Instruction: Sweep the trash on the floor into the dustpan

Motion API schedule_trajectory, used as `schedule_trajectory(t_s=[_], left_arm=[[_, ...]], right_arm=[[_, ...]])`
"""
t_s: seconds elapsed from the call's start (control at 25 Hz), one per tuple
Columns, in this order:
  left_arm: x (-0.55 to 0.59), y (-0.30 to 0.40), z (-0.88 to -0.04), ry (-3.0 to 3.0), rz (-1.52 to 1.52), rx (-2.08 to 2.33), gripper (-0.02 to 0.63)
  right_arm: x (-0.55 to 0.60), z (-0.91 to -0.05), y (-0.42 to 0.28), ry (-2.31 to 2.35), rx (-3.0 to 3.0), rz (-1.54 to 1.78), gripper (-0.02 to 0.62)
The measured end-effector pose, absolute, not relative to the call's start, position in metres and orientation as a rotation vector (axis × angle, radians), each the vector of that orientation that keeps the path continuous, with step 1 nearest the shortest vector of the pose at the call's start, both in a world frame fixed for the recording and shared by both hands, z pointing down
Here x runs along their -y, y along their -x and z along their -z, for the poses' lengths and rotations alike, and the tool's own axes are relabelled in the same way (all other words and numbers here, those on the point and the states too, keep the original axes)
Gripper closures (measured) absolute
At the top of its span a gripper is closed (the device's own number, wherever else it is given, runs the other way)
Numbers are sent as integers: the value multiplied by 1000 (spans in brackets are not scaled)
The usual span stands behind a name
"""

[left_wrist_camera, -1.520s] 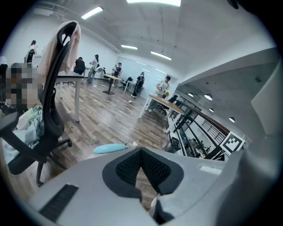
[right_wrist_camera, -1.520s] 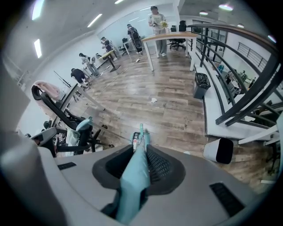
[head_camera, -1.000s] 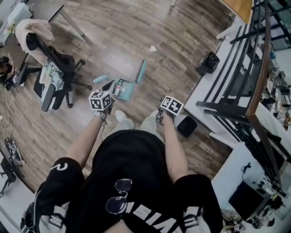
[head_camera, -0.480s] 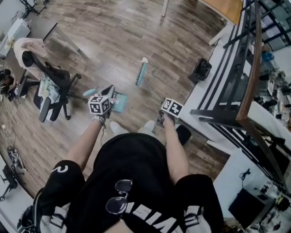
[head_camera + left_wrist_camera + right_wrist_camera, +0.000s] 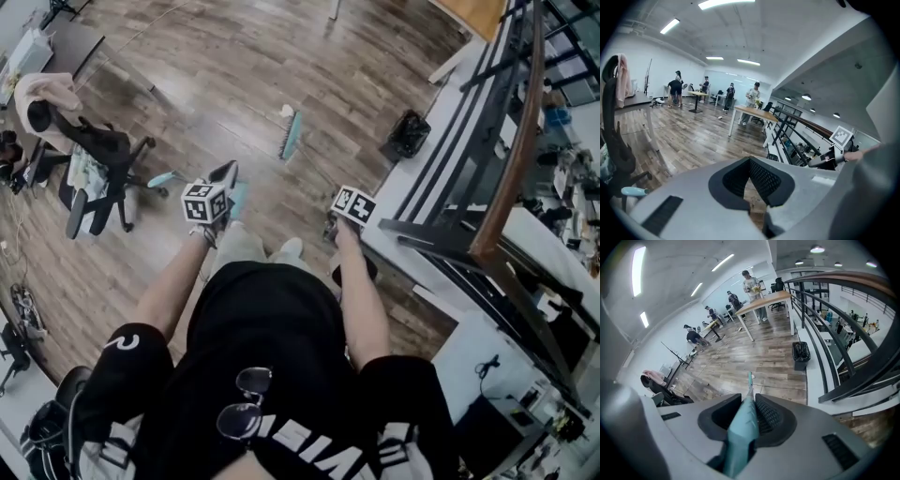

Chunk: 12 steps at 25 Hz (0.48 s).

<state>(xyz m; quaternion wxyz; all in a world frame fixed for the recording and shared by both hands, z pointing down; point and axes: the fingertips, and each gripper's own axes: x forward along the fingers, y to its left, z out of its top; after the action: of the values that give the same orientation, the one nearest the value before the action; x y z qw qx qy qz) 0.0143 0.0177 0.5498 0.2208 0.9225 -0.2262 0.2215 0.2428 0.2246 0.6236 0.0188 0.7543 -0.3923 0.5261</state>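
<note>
right gripper (image 5: 749, 401) is clamped on the teal broom handle (image 5: 743, 437), which runs straight out between the pads and down to the floor; the broom head (image 5: 289, 134) sits on the wood floor (image 5: 216, 84) well ahead of the person, and a small white scrap of trash (image 5: 287, 112) lies just beside its far end

left gripper (image 5: 750, 161) has nothing in it; the pad tips meet and there's only a thin wedge of floor showing behind them; in the head view it hangs right over the teal dustpan (image 5: 238, 195), can't tell if it touches; the pan's handle end (image 5: 164, 178) pokes out to the left toward the base of an office chair (image 5: 94, 159) with stuff draped on it

further out: a black bin (image 5: 405, 134) stands on the right beside the white ledge, next to a dark railing (image 5: 497, 187); the left gripper view shows a few people standing round tables at the far end of the room
</note>
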Motion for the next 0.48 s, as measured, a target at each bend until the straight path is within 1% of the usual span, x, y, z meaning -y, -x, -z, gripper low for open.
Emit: schedule_trajectory(t_s=[0.2,0.48], left_arm=[[-3,-50,-548,-2561,-602,603,609],[55,-96,-572,-2512,-624,591,608]], right_arm=[[-213,-636,-282,-2355,1173,-1652,512],[-167,-647,-333,-2329,1115,-1644,512]])
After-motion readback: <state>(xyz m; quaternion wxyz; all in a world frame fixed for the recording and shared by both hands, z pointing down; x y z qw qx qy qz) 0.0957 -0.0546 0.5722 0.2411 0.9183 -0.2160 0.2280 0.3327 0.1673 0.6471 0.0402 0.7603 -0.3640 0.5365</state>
